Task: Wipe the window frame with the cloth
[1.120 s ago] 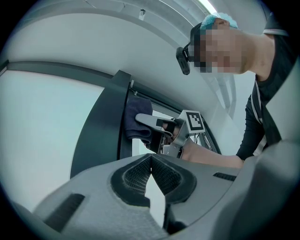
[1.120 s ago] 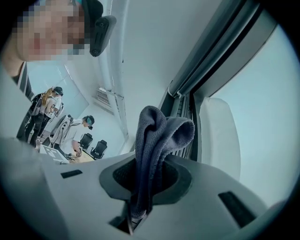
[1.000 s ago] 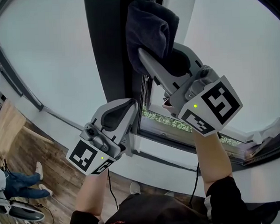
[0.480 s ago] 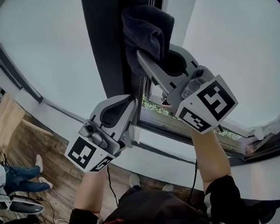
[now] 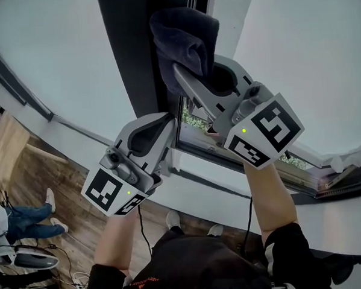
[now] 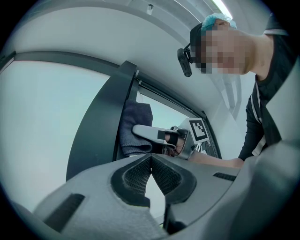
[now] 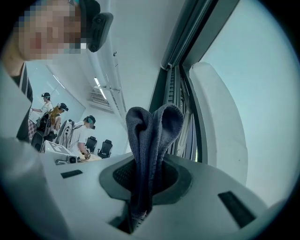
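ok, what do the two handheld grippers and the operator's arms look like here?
The left gripper and right gripper are light grey moulded shells with dark textured pads. Each ends in a white cube with black square markers, left cube and right cube, plus a small green light. A thin black cable runs beside the right forearm. The person wears a black short-sleeved top.

Light source: daylight through the window glass (image 5: 61, 62), which looks pale, flat and close to blown out.
Backlight: the window frame (image 5: 130, 53) and the cloth (image 5: 184, 38) read near black in the head view; the cloth's weave shows only in the right gripper view.
Indoor light: ceiling strip lamps (image 7: 97, 82) glow white.
Shadows: soft, no hard edges.
Distortion: strong fisheye; straight frame lines bow and the corners vignette to black.
Focus: the nearest surfaces in both gripper views are slightly soft.
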Action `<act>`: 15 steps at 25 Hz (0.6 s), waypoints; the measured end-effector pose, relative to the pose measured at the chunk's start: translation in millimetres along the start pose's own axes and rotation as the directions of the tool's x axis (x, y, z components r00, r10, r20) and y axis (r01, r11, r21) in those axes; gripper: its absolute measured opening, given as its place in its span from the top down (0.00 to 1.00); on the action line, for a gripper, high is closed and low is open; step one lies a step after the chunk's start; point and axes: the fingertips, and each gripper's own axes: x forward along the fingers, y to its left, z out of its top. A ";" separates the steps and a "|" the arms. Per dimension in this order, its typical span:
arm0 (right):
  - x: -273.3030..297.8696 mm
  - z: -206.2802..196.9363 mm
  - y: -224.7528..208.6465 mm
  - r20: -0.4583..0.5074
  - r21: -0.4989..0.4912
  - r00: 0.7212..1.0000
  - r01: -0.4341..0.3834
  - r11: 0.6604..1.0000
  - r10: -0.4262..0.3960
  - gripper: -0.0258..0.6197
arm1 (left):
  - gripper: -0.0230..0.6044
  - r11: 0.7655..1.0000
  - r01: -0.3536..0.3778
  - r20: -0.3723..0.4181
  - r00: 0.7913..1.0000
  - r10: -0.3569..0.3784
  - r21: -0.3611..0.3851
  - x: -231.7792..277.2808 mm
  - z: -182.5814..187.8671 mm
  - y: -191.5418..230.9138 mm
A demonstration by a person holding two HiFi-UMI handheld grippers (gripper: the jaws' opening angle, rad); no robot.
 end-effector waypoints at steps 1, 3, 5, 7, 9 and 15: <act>-0.2 -3.8 1.1 -0.005 0.006 1.000 -0.001 1.000 0.001 0.87 | 0.93 1.000 -0.002 -0.002 1.000 0.002 -0.003 -1.3 -1.5 0.5; -0.7 -11.8 3.3 -0.015 0.018 1.000 -0.004 1.000 0.004 0.87 | 0.93 1.000 -0.007 -0.008 1.000 0.007 -0.008 -4.2 -4.8 1.9; -3.1 -20.4 4.3 -0.024 0.032 1.000 -0.005 0.999 0.006 0.87 | 0.93 1.000 -0.011 -0.015 1.000 0.011 -0.014 -5.4 -9.4 1.7; -7.0 -29.3 4.4 -0.033 0.047 0.999 -0.005 0.999 0.007 0.87 | 0.93 1.000 -0.015 -0.021 1.000 0.014 -0.020 -5.1 -14.8 -0.3; -9.9 -37.6 5.6 -0.043 0.062 0.999 -0.006 0.998 0.008 0.87 | 0.93 1.000 -0.019 -0.028 0.999 0.018 -0.026 -6.0 -19.4 -2.2; -16.5 -64.7 11.3 -0.079 0.108 0.997 -0.003 0.994 0.012 0.87 | 0.93 0.998 -0.032 -0.052 0.998 0.029 -0.047 -11.9 -32.8 -5.5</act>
